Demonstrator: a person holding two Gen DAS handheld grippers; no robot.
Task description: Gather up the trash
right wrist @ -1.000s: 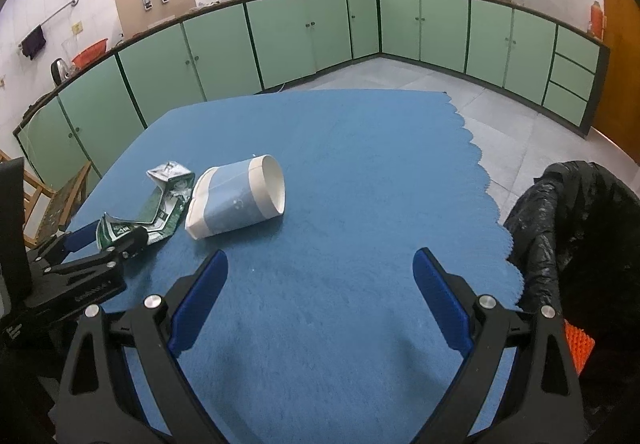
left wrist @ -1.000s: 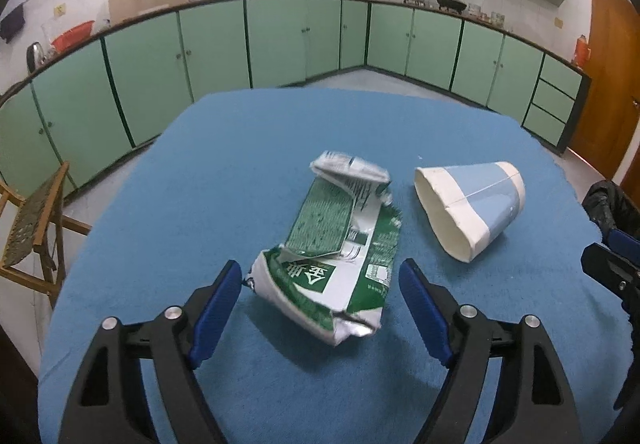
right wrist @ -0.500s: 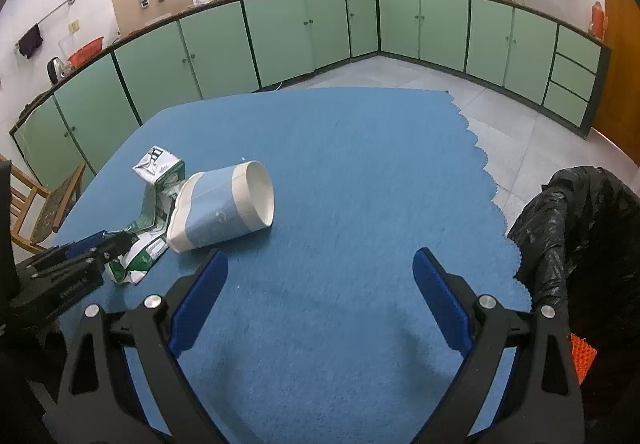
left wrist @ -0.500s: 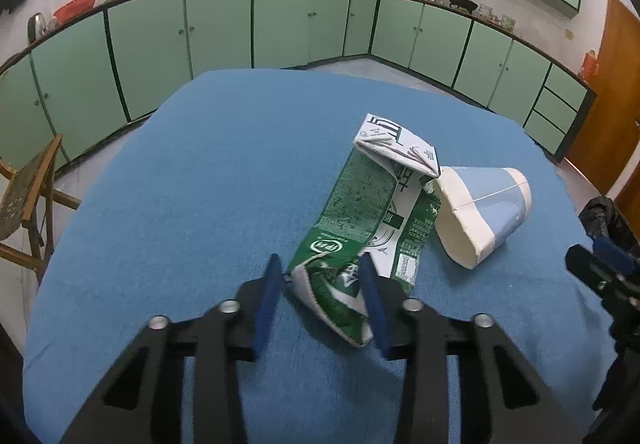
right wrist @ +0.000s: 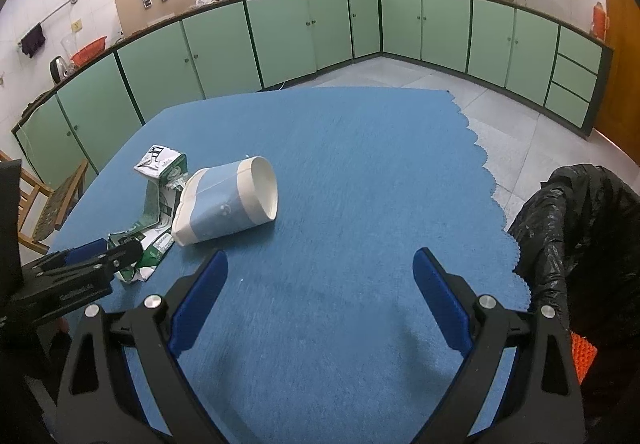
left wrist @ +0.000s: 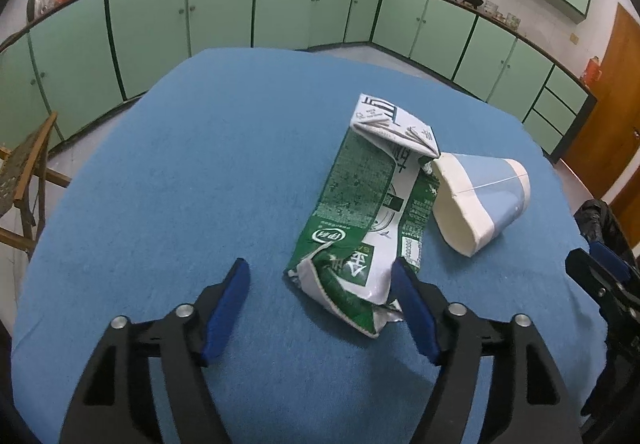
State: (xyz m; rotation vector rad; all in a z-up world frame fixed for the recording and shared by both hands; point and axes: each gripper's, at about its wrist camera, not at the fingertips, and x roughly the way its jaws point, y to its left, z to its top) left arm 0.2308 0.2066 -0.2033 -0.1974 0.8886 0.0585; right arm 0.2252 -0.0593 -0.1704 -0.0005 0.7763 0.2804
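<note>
A crushed green and white milk carton (left wrist: 368, 208) lies on the blue tablecloth (left wrist: 200, 172), its far end raised. My left gripper (left wrist: 320, 308) is open; the carton's near end sits between the fingers and touches the right pad (left wrist: 412, 308). A blue and white paper cup (left wrist: 480, 200) lies on its side against the carton's right. In the right wrist view the carton (right wrist: 158, 200) and cup (right wrist: 228, 204) lie to the left. My right gripper (right wrist: 320, 308) is open and empty over bare cloth.
A black trash bag (right wrist: 580, 240) hangs at the table's right edge, also in the left wrist view (left wrist: 604, 220). A wooden chair (left wrist: 24, 180) stands left of the table. Green cabinets (right wrist: 280, 40) line the far walls. The cloth's scalloped edge (right wrist: 492, 188) runs at the right.
My left gripper closed on the carton's near end, lifting its far end, and has now opened again. The carton has shifted against the cup. The right gripper stayed open and nearly still.
</note>
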